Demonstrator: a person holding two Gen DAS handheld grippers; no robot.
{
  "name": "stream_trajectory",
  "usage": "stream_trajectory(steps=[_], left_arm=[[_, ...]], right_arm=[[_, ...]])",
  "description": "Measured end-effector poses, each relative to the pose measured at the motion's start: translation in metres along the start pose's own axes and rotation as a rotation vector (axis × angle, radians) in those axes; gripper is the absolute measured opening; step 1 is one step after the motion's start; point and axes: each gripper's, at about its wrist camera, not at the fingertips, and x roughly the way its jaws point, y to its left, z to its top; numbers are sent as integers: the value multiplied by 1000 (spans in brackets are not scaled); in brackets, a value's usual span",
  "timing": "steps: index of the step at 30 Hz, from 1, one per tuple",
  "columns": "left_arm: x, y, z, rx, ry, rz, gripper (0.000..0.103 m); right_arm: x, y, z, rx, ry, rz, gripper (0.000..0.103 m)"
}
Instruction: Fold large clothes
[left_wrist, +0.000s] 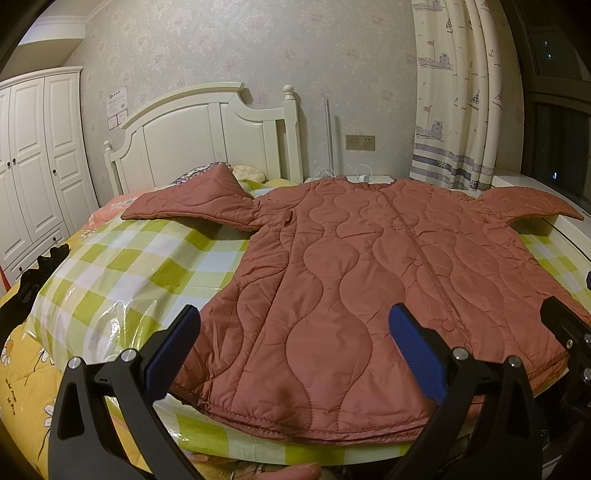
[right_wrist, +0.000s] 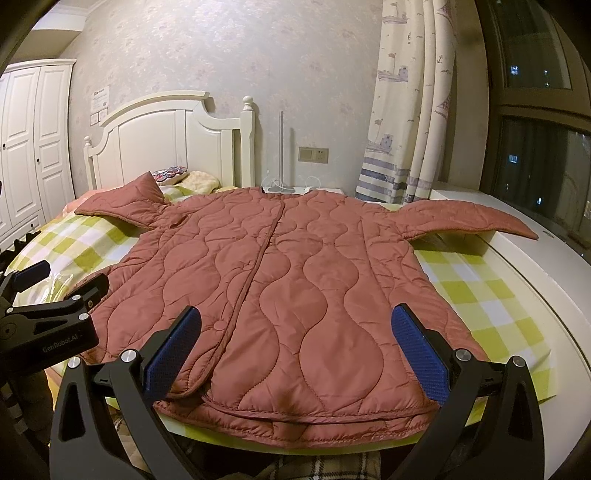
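A rust-red quilted jacket (left_wrist: 369, 280) lies flat, front up, on the checked bed cover, both sleeves spread out to the sides. Its hem faces me at the near edge of the bed. My left gripper (left_wrist: 295, 332) hovers open above the hem's left half, nothing between its blue pads (left_wrist: 173, 347). In the right wrist view the same jacket (right_wrist: 295, 280) fills the middle, and my right gripper (right_wrist: 297, 332) stands open over the hem's right half. The left gripper (right_wrist: 55, 291) also shows at that view's left edge. The left sleeve (left_wrist: 192, 203) is bent upward at its cuff.
A green-and-white checked cover (left_wrist: 147, 266) under clear plastic spans the bed. A white headboard (left_wrist: 207, 136) and pillows stand behind; a wardrobe (left_wrist: 33, 162) at left, curtains (left_wrist: 458, 96) and a window ledge (right_wrist: 535, 266) at right. A fingertip (left_wrist: 295, 470) shows at the bottom.
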Motion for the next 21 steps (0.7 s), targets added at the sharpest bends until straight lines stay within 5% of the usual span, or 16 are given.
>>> stream_trajectory(steps=[21], left_arm=[[1,1,4,0,0,-2,101]], right_arm=[[0,0,-2,14,0,12,99]])
